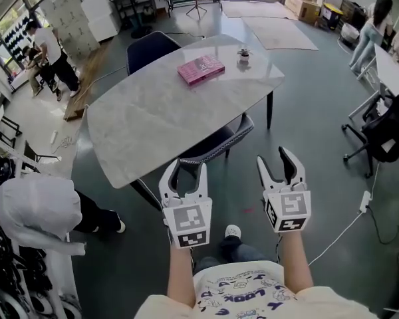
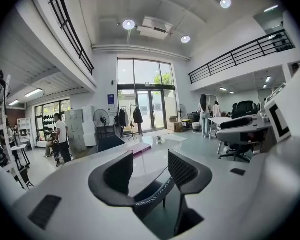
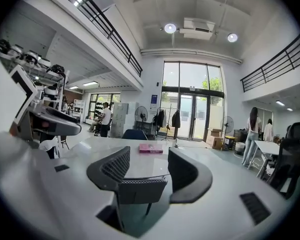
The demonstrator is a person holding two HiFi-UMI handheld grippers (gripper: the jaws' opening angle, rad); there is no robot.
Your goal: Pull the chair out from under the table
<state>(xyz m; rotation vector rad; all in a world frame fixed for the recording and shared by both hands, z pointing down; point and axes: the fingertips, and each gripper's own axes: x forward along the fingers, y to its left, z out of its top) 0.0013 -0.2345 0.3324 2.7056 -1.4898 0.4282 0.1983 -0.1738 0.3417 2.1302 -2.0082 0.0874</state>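
Both grippers released, nothing held. Left gripper point(image 1: 186, 167): jaws wide apart. In the left gripper view the chair's point(image 2: 152, 191) back edge shows in the gap, and the pads aren't pressing on it. Right gripper point(image 1: 274, 157): jaws wide apart too, with the chair point(image 3: 132, 189) seen through the gap, ahead.

Head view: the chair point(image 1: 219, 145) is still tucked under the near edge of the table point(image 1: 153, 111). It's at 12 o'clock from my left gripper and about 10 o'clock from my right. Left tips are just beside its back corner; can't tell if they touch. Right gripper is apart from it.

On the table, a pink book point(image 1: 201, 69) sits at 1 o'clock from centre. A second, dark blue chair point(image 1: 149, 48) is at the far side, 12 o'clock.
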